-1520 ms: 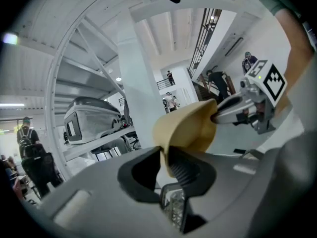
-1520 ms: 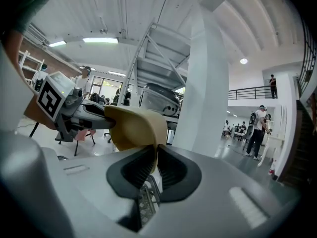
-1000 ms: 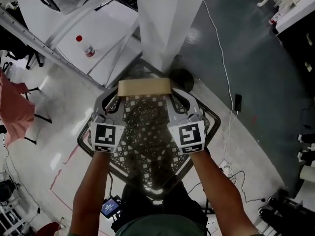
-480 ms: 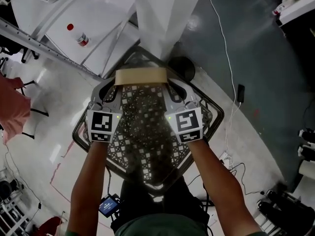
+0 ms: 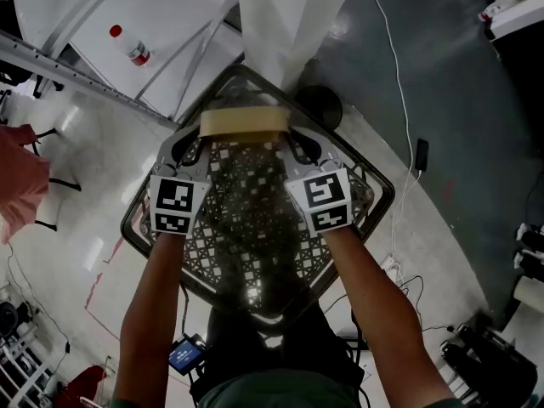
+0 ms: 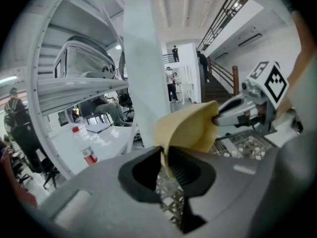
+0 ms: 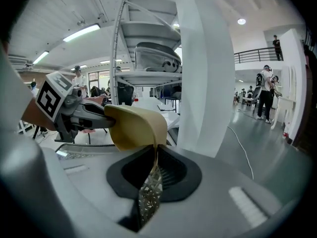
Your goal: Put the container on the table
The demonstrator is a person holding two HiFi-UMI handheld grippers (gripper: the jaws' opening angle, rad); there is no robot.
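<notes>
Grey floor (image 5: 459, 100) lay below, with the white bench (image 5: 76, 11) ahead-left. Left tongs (image 5: 197, 147) and right tongs (image 5: 294, 145) were clamped on opposite ends of the lattice container's (image 5: 255, 211) tan band (image 5: 242, 121), probably to keep it level. It was airborne, not yet benched.

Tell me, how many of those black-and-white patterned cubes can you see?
2. One cube rides on the left gripper, the other on the right gripper, at either end of the tan container they hold. None seems hidden.
</notes>
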